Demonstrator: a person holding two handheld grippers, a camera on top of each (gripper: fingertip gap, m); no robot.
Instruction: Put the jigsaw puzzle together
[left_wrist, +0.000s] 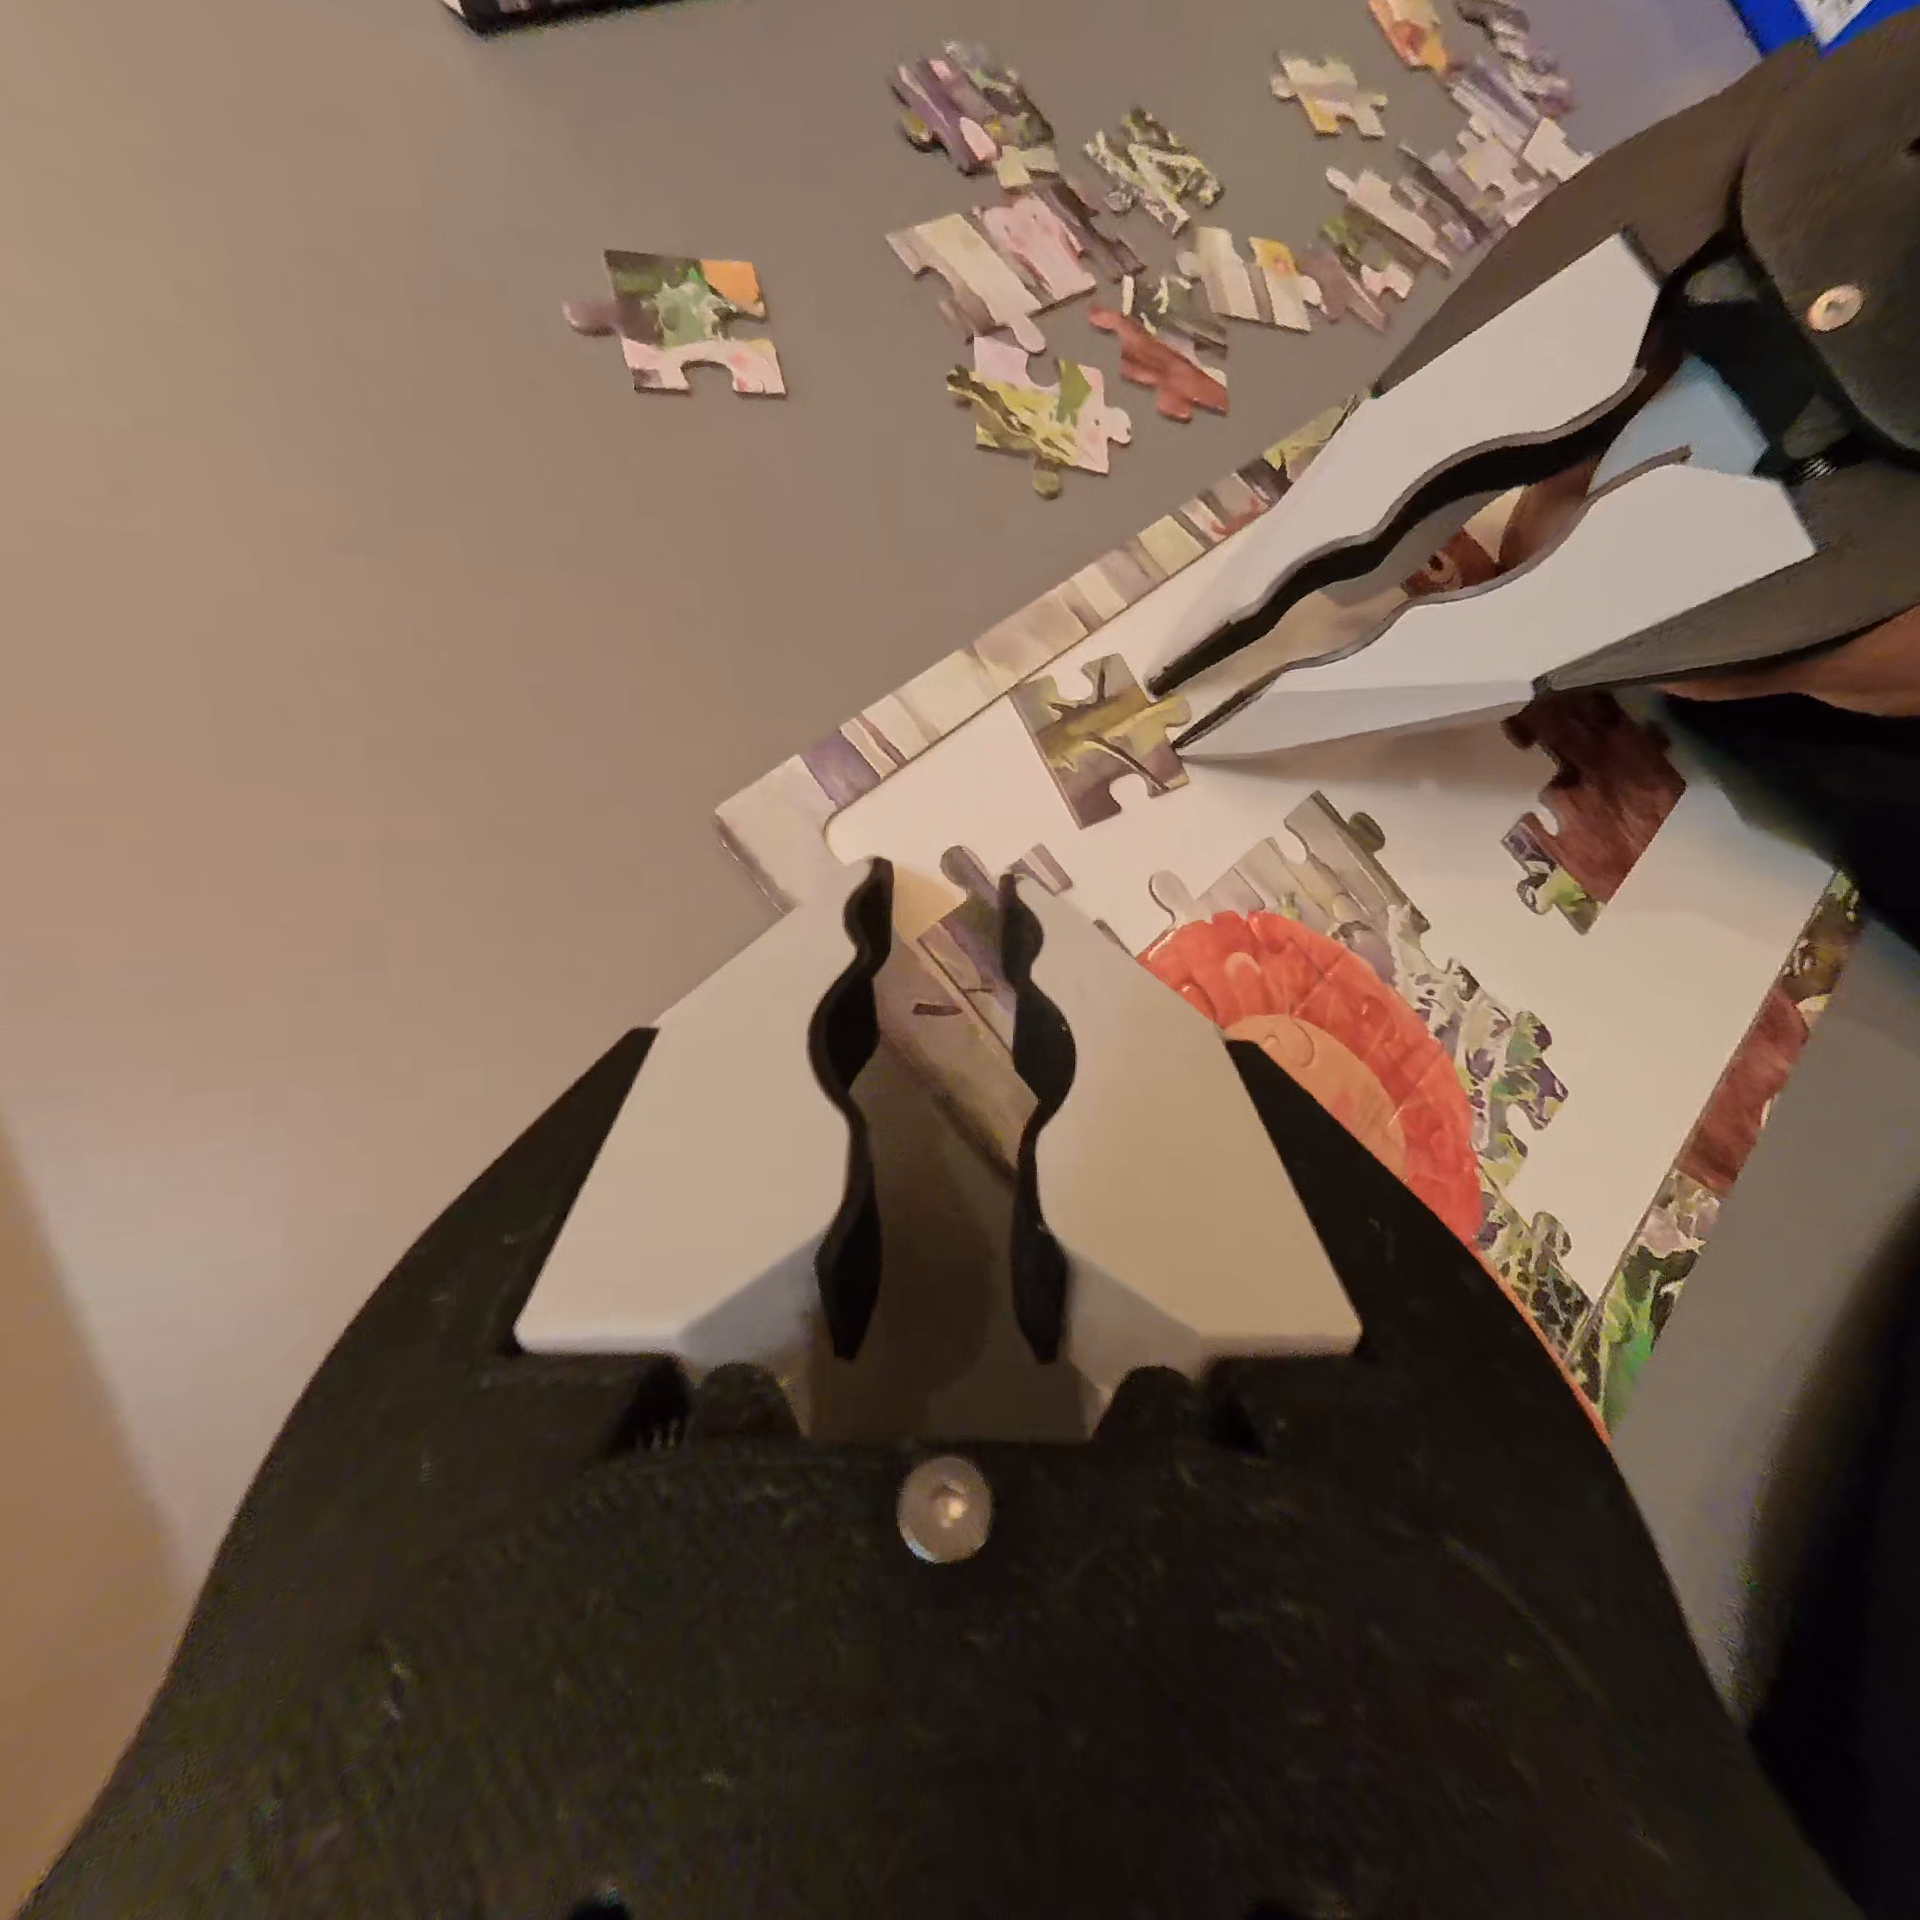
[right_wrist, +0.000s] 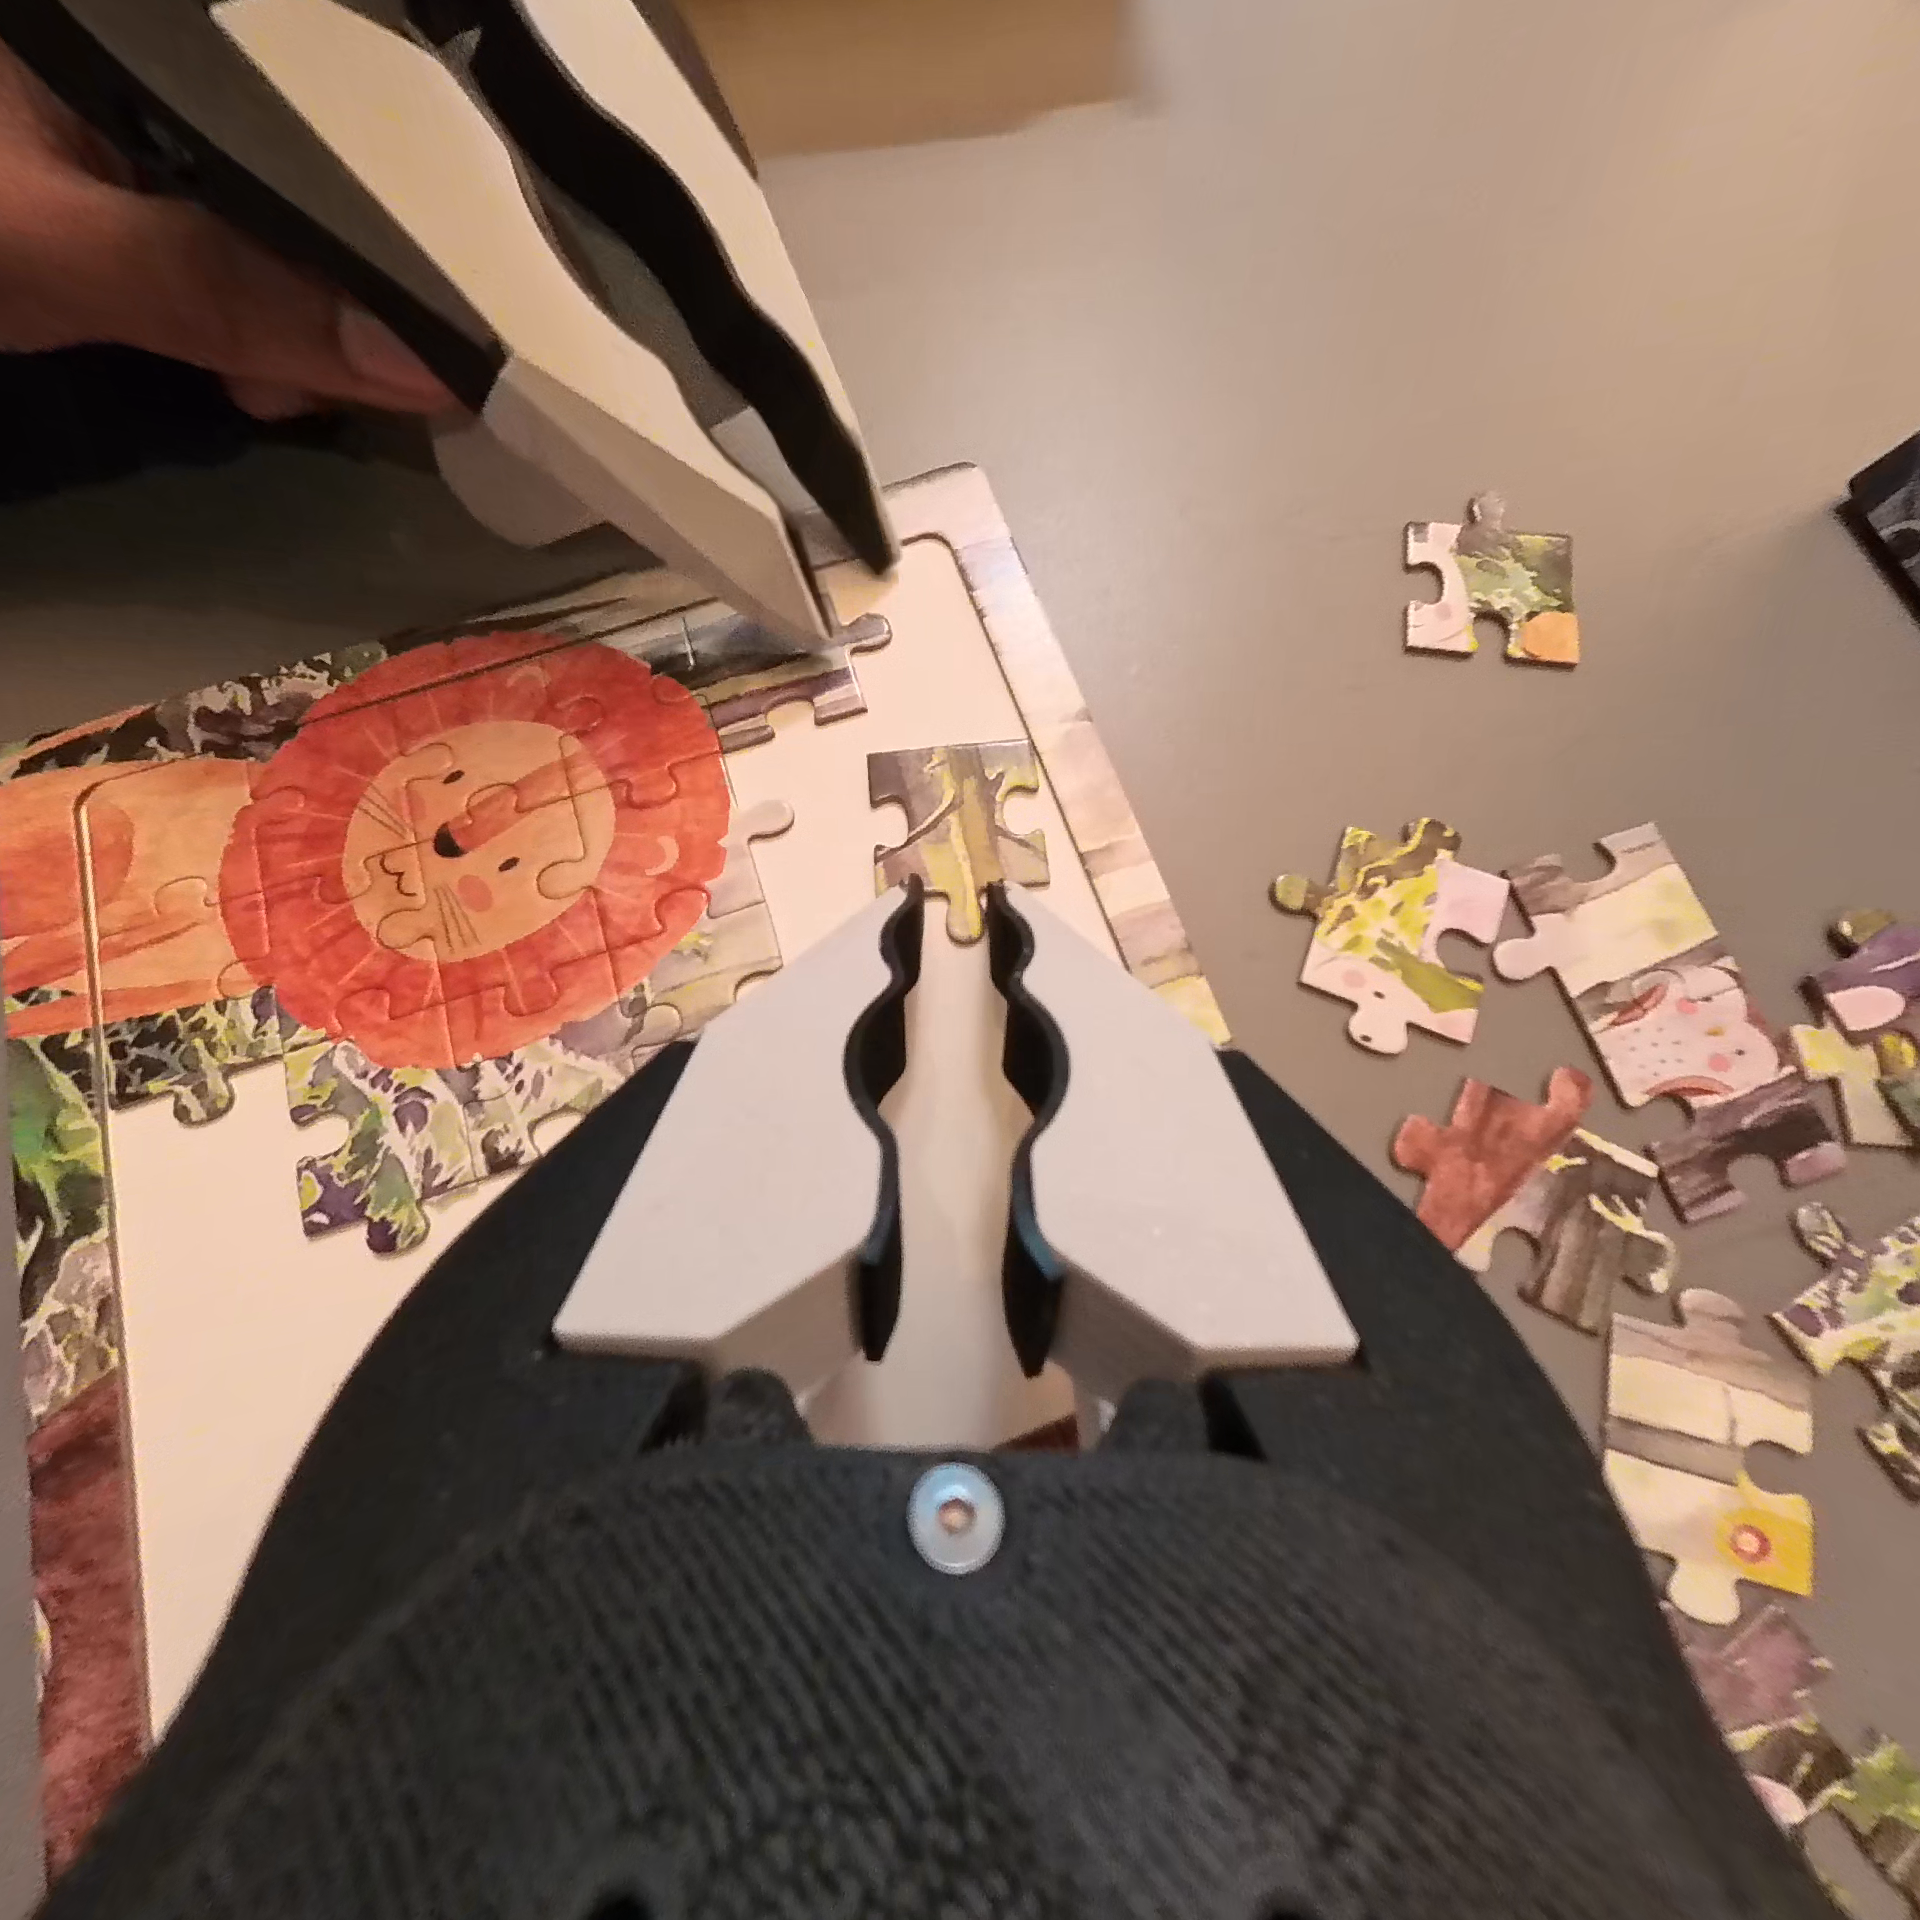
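A puzzle tray (left_wrist: 935, 790) (right_wrist: 208, 1351) lies on the grey table, with an orange lion section (left_wrist: 1330, 1039) (right_wrist: 478, 831) assembled in it. A loose green piece (left_wrist: 1107, 738) (right_wrist: 956, 821) lies flat in the tray near its border. My right gripper (right_wrist: 956, 896) (left_wrist: 1172, 715) is narrowly open, its tips either side of that piece's tab. My left gripper (left_wrist: 948, 883) (right_wrist: 852, 592) is open and empty, its tips down on the assembled pieces by the tray's corner.
Several loose pieces (left_wrist: 1039, 260) (right_wrist: 1662, 1039) are scattered on the table beyond the tray, one (left_wrist: 686, 322) (right_wrist: 1491, 608) apart from the rest. A brown piece (left_wrist: 1600, 821) sits in the tray. A dark box (right_wrist: 1886, 520) lies at the table's far side. The tips of one gripper are about 6 cm away from the tips of the other. The orange lion section (left_wrist: 1330, 1039) is about 7 cm from my right fingertips.
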